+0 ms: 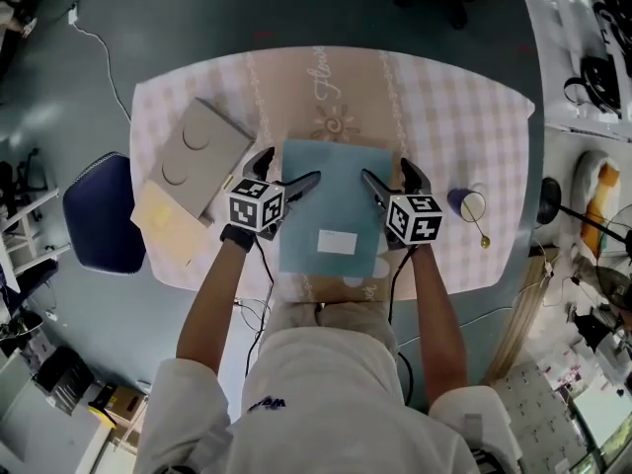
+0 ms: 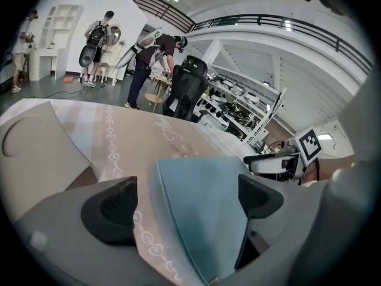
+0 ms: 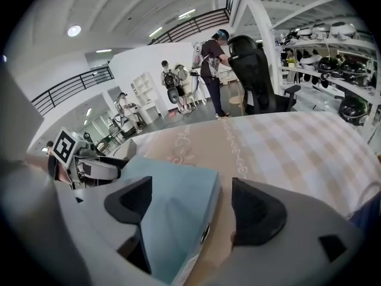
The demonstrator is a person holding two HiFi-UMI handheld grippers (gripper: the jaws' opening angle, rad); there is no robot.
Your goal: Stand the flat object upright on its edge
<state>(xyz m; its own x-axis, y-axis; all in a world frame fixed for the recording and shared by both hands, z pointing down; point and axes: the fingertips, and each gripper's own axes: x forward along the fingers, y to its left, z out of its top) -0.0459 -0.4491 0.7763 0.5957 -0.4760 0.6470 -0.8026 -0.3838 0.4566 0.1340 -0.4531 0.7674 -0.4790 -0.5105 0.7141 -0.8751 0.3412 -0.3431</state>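
A flat, thin box of pale blue-green card point(image 1: 331, 200) lies on its big face in the middle of the table, close to the near edge. It is a tall rectangle with sharp corners. A small white label point(image 1: 338, 242) sits on its top, near the person. In the right gripper view, a little dark oval hole shows on its thin right side. The top is smooth and plain.

The left gripper point(image 1: 288, 169) is at the box's left edge. Its jaws stand wide apart. In the left gripper view, one dark pad is over the cloth and the other is over the box top, so the edge runs between them. They do not squeeze it.

The right gripper point(image 1: 390, 174) is at the box's right edge. Its jaws are apart too, a bit less wide. One pad is over the box top and one is over the cloth beside it. It holds nothing.

The table point(image 1: 454, 126) has a pink and white checked cloth with a tan strip down the middle. To the left lies a grey flat box with two round dents point(image 1: 197, 156), on a pale yellow sheet point(image 1: 163, 220). To the right is a small purple cup with a gold spoon point(image 1: 468, 205). A dark blue chair seat point(image 1: 99, 210) stands left of the table.
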